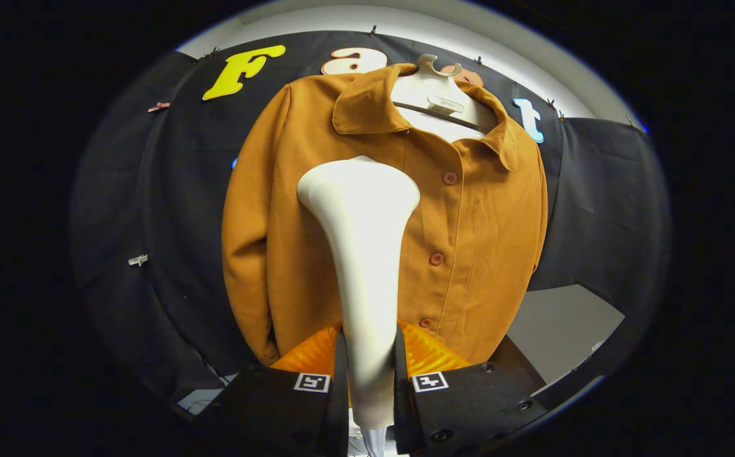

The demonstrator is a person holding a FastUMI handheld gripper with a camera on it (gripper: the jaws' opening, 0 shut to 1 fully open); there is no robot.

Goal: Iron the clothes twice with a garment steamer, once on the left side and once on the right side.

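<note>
A mustard-brown buttoned shirt (469, 222) hangs on a white hanger (438, 68) against the black cloth wall. My gripper (370, 374) is shut on the white garment steamer (364, 241), both fingers pressing on its handle. The steamer rises upright from between the fingers, and its wide head sits in front of the shirt's left chest panel, just left of the button row. Whether the head touches the fabric cannot be told. The shirt's lower left front is hidden behind the steamer's handle.
A grey-white surface (564, 324) lies below and to the right of the shirt, past its hem. The black cloth wall (164, 209) spreads on both sides. Small clips (138, 259) pin the cloth at the left.
</note>
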